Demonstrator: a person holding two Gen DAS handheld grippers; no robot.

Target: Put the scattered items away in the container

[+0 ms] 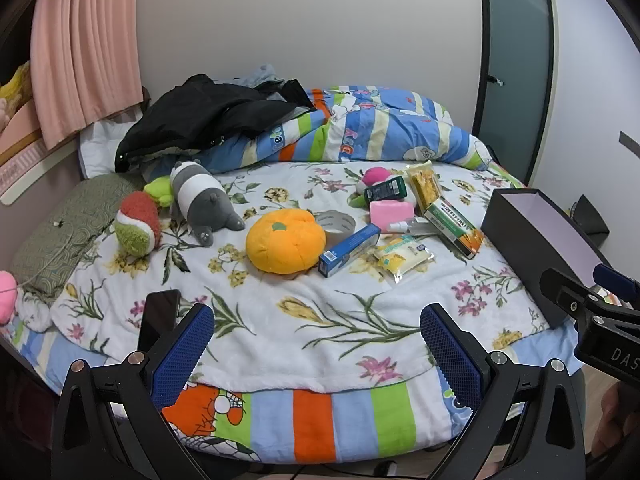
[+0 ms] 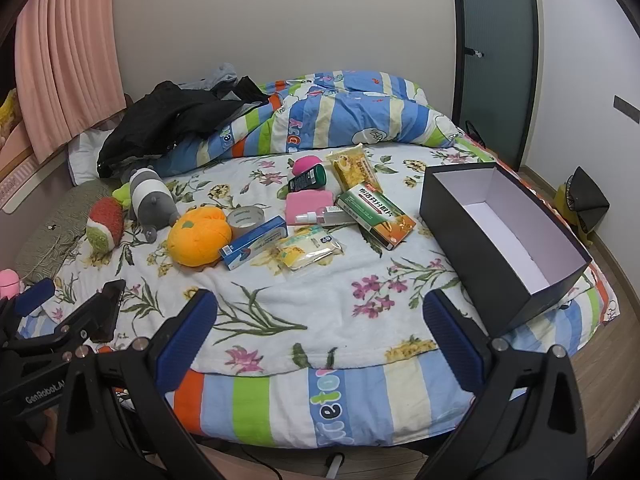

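Note:
An empty black box [image 2: 504, 236] with a white inside sits open at the bed's right edge; it also shows in the left wrist view [image 1: 536, 248]. Scattered on the floral blanket are an orange plush [image 1: 285, 240], a grey-white plush [image 1: 202, 204], a red-green plush [image 1: 136, 224], a tape roll [image 1: 336, 222], a blue box [image 1: 349, 250], a green-orange box [image 2: 376, 216], a pink block [image 2: 309, 202], a dark bottle [image 2: 307, 178] and snack packets [image 2: 310, 252]. My left gripper [image 1: 316, 344] and right gripper [image 2: 320, 328] are both open and empty above the bed's near edge.
A striped quilt [image 1: 372, 128] and a black jacket [image 1: 200, 120] are piled at the back. A dark phone [image 1: 158, 320] lies near the left front edge. A pink curtain [image 1: 84, 44] hangs at left, a glass door [image 1: 516, 64] at right. Floor lies right of the bed [image 2: 600, 300].

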